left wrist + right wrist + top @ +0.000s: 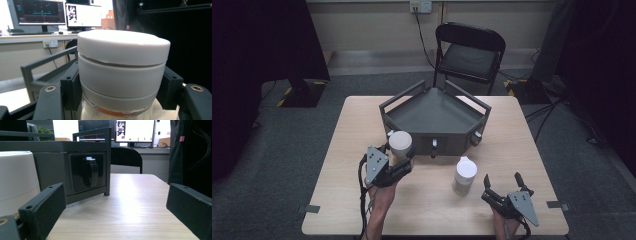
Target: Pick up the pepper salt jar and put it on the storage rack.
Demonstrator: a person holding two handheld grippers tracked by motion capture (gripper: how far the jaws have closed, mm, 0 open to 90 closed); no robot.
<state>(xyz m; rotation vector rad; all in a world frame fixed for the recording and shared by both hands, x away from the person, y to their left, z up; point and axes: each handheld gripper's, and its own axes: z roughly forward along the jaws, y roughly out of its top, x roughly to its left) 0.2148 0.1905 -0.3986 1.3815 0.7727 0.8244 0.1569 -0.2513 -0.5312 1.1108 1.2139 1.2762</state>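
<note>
Jar [122, 75], white lid, clear body

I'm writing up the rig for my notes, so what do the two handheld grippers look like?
Both are black, each with two blocky jaws. The left gripper and the right gripper each carry a grey three-cornered plate dotted with small holes. A black cable trails from each toward the person. Brass-coloured inserts sit near the jaw bases. No sleeves show on the forearms.

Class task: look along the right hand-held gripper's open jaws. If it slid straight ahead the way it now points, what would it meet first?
Probably bare light wooden table first: the right hand-held gripper stands open and empty. The dark grey angular tray and white-lidded jar sit left of that line, though depth is hard to judge.
</note>
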